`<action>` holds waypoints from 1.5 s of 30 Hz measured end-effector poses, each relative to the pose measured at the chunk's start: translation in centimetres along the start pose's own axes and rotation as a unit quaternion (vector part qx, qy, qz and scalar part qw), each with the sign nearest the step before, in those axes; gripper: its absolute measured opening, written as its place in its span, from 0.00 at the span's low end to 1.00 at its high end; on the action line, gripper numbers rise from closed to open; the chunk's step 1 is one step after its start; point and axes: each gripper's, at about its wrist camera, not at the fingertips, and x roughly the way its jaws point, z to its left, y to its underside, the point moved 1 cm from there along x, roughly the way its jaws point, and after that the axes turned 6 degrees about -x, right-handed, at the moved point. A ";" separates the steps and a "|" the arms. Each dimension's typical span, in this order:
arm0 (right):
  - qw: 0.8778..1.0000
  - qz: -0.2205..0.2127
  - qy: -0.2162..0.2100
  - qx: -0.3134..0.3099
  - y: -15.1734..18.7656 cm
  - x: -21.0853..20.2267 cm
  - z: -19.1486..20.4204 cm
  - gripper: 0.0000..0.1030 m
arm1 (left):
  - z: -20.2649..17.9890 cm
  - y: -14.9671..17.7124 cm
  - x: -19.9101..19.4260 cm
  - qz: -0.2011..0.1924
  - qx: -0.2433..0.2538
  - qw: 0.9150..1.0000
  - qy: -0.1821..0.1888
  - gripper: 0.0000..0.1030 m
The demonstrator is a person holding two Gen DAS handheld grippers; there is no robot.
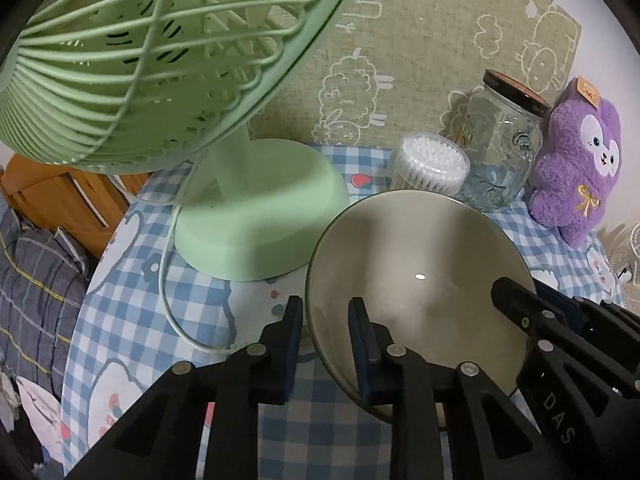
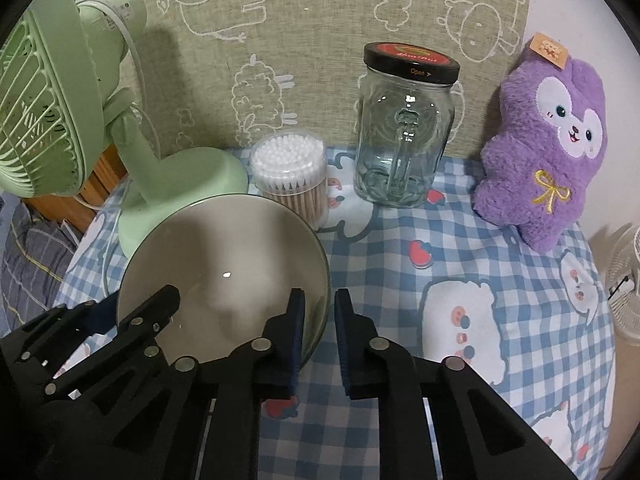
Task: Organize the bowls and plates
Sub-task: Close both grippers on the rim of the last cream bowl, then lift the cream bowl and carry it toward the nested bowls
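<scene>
A pale grey-green bowl [image 1: 416,280] [image 2: 224,272] with a dark rim sits on the blue checked tablecloth [image 1: 132,300] [image 2: 460,260], empty. In the left wrist view my left gripper [image 1: 326,316] straddles the bowl's left rim, one finger inside and one outside, shut on it. In the right wrist view my right gripper [image 2: 320,308] clamps the right rim the same way. Each gripper also shows in the other's view: the right gripper [image 1: 536,300] on the far rim, the left gripper [image 2: 128,304] at the bowl's left side.
A green desk fan [image 1: 256,216] [image 2: 180,184] stands just left of and behind the bowl, its white cable [image 1: 168,280] looping beside it. Behind are a cotton-swab tub [image 1: 432,164] [image 2: 290,168], a lidded glass jar [image 1: 500,148] [image 2: 404,136] and a purple plush toy [image 1: 576,164] [image 2: 544,140].
</scene>
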 end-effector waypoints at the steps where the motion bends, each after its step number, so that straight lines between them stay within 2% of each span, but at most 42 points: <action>1: 1.000 -0.001 -0.004 0.001 0.0 0.1 0.0 0.14 | 0.0 -0.1 0.0 0.000 0.000 1.000 0.002 0.15; 15: 1.000 -0.006 -0.013 0.012 0.1 0.0 -0.4 0.12 | -0.6 -0.3 0.0 0.007 0.012 1.000 -0.006 0.13; 23: 1.000 -0.010 -0.016 0.017 0.3 -1.1 -0.3 0.12 | -0.5 0.0 -1.3 0.008 0.005 1.000 -0.007 0.13; 45: 0.999 -0.033 -0.013 0.024 3.9 -10.3 -0.3 0.12 | -1.4 3.3 -10.7 -0.021 0.007 1.000 -0.002 0.13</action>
